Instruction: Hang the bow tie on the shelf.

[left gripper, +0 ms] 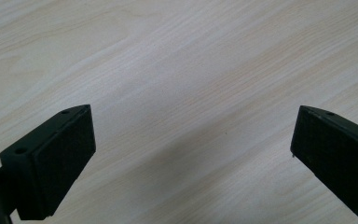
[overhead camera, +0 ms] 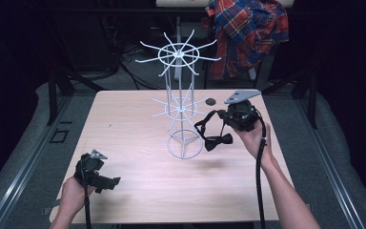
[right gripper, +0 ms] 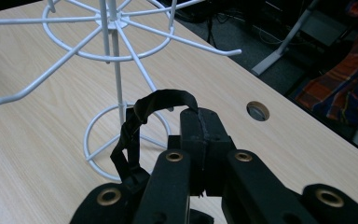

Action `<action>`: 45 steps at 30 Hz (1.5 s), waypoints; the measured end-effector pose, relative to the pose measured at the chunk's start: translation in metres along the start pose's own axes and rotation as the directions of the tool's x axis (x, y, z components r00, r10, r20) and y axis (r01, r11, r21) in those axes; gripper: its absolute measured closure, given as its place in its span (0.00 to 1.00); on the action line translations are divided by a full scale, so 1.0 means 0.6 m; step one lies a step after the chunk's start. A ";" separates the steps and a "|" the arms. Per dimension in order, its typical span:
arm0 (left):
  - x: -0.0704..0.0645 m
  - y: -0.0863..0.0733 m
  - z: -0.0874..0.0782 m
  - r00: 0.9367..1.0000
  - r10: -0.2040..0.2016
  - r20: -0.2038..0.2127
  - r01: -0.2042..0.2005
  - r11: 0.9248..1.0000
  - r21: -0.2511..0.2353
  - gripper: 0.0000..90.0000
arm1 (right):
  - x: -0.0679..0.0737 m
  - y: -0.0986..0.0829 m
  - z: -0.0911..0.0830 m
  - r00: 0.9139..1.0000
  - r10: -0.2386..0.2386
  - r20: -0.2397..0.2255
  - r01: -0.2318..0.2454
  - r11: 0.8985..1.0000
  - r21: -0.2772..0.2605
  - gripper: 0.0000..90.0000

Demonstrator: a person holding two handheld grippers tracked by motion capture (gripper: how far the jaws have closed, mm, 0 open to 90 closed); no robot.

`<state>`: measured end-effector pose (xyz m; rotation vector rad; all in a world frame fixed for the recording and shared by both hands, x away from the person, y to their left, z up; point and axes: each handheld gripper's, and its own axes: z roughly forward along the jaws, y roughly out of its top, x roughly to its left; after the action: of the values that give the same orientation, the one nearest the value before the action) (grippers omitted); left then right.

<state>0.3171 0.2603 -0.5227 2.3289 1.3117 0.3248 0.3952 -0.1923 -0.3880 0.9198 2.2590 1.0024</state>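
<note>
- On the light wooden table (overhead camera: 133,191) stands a white wire rack (overhead camera: 181,95). It has a ring for a foot, a thin pole, and two wheels of hooks, one low and one high.
- Just to the right of the rack, the right gripper (overhead camera: 223,122) is held up above the table by the person's right hand (overhead camera: 252,138).
- Its jaws are pressed together on the strap of a black bow tie (overhead camera: 218,141). The right gripper view shows the strap (right gripper: 142,116) looping up out of the closed jaws.
- The bow hangs down below the gripper, next to the rack's foot ring. I cannot tell if it touches the table.
- The left gripper (overhead camera: 109,182) is near the front left corner of the table, in the person's left hand (overhead camera: 71,193), well apart from the rack.
- Its jaws are spread wide, with only bare wood between them in the left gripper view.
- There is a small round hole (right gripper: 258,110) in the table behind the rack.
- A red and blue checked shirt (overhead camera: 248,33) hangs past the far edge of the table.
</note>
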 end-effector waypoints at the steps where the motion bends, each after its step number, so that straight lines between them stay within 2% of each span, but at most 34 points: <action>1: -0.001 0.000 0.000 1.000 0.001 0.000 -0.001 1.000 -0.001 0.00 | -0.001 -0.001 0.001 1.000 0.002 -0.003 -0.002 1.000 0.003 1.00; 18: 0.000 0.000 0.000 1.000 -0.001 0.003 0.001 1.000 0.002 0.00 | -0.008 -0.013 0.023 0.999 0.034 -0.042 -0.034 0.999 0.012 1.00; 45: 0.003 -0.006 -0.004 1.000 -0.008 -0.003 0.008 1.000 0.001 0.00 | 0.014 -0.012 0.042 0.999 0.005 -0.046 -0.003 1.000 0.028 1.00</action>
<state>0.3145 0.2641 -0.5225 2.3244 1.3231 0.3255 0.4038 -0.1783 -0.4102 0.9223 2.3162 1.0059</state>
